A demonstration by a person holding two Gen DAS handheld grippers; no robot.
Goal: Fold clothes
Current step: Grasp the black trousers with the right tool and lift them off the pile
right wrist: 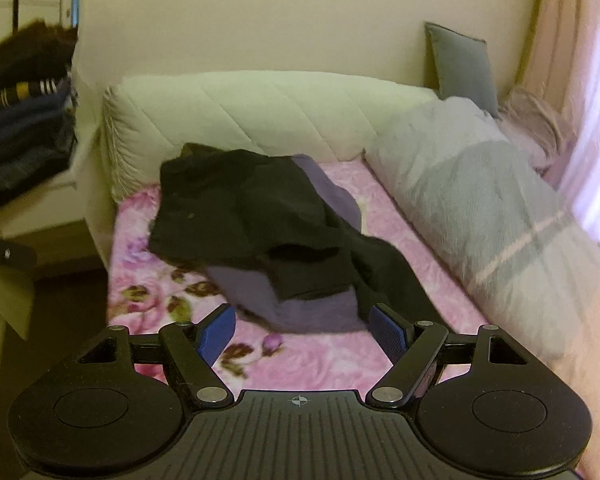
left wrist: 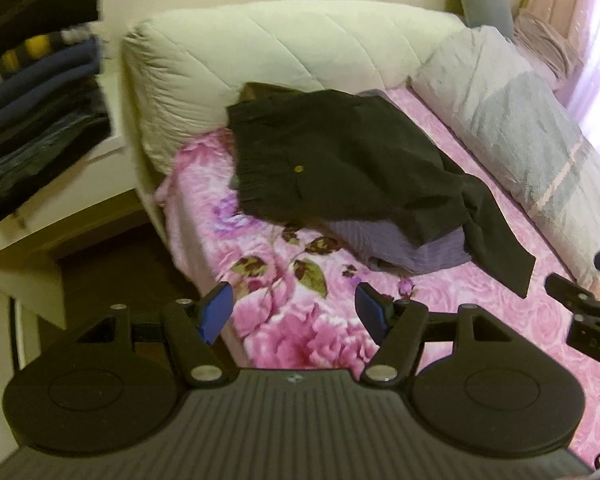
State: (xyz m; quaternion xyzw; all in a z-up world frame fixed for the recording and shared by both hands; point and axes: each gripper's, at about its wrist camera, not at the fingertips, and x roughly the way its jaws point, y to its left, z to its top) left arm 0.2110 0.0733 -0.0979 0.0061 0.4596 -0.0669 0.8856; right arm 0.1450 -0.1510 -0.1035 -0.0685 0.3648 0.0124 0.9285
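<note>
Left hand-held gripper: spread, empty, above the bed.
Right hand-held gripper: spread, empty.
Black garment: crumpled ahead of both (over purple clothing).

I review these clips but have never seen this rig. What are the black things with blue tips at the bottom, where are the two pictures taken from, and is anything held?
A person holds two hand-held grippers, each with a camera looking along its fingers. One picture is from the left gripper, the other from the right gripper. Both stand open and empty above a bed's pink floral blanket. On it a black garment lies crumpled over a purple one. Neither is folded yet.
</note>
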